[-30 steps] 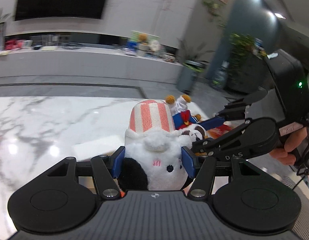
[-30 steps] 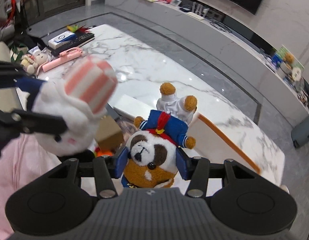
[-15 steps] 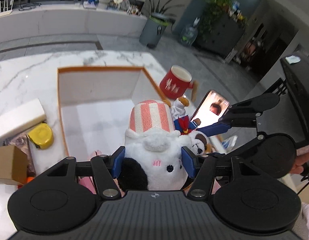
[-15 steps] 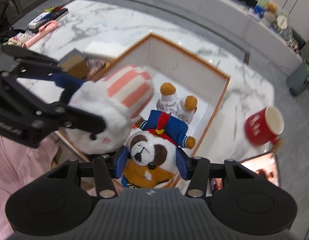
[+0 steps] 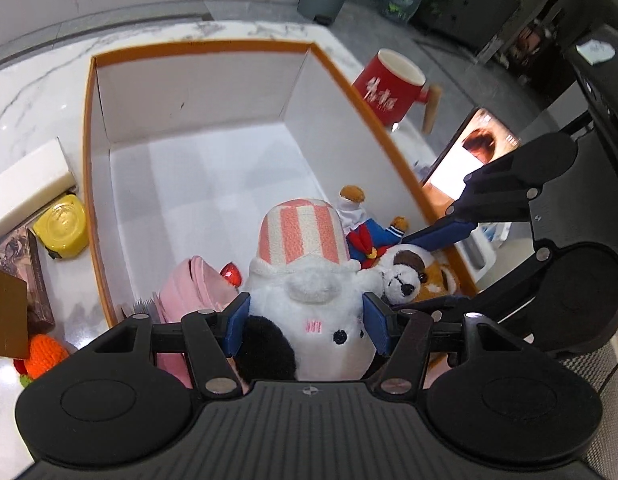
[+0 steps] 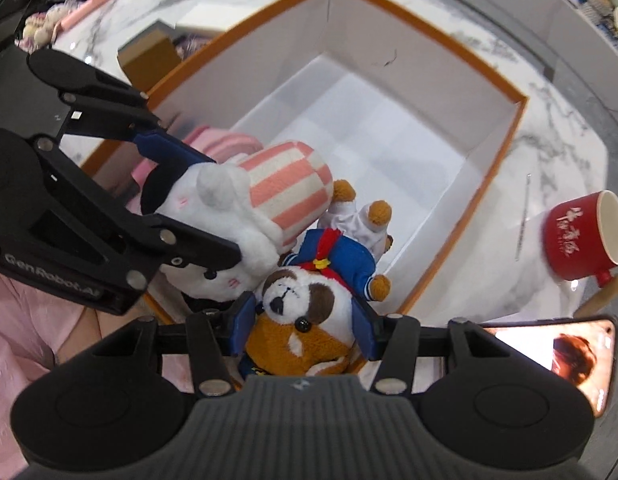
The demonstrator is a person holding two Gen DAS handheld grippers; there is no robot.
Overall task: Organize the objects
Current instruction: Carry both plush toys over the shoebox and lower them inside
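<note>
My left gripper (image 5: 305,328) is shut on a white plush toy (image 5: 309,312) with a pink-striped hat and a black patch. It hangs over the near end of an orange-rimmed white box (image 5: 197,44). My right gripper (image 6: 305,324) is shut on a brown-and-white plush dog (image 6: 305,308) in a blue sailor suit, head toward the camera. Both toys touch side by side above the box (image 6: 429,28). In the right wrist view the left gripper (image 6: 197,200) and the white plush toy (image 6: 253,204) are at the left. A pink item (image 5: 193,288) lies in the box's near corner.
A red mug (image 5: 389,84) with a wooden handle and a lit phone (image 5: 469,152) lie right of the box. Left of it sit a white block (image 5: 25,188), a yellow object (image 5: 63,226), a brown box (image 5: 5,316) and an orange knitted thing (image 5: 43,356). A pink sleeve (image 6: 21,328) is close by.
Both grippers have tipped downward and sunk toward the box while keeping hold of their toys. The box, mug and phone now fill the views where the room was seen before.
</note>
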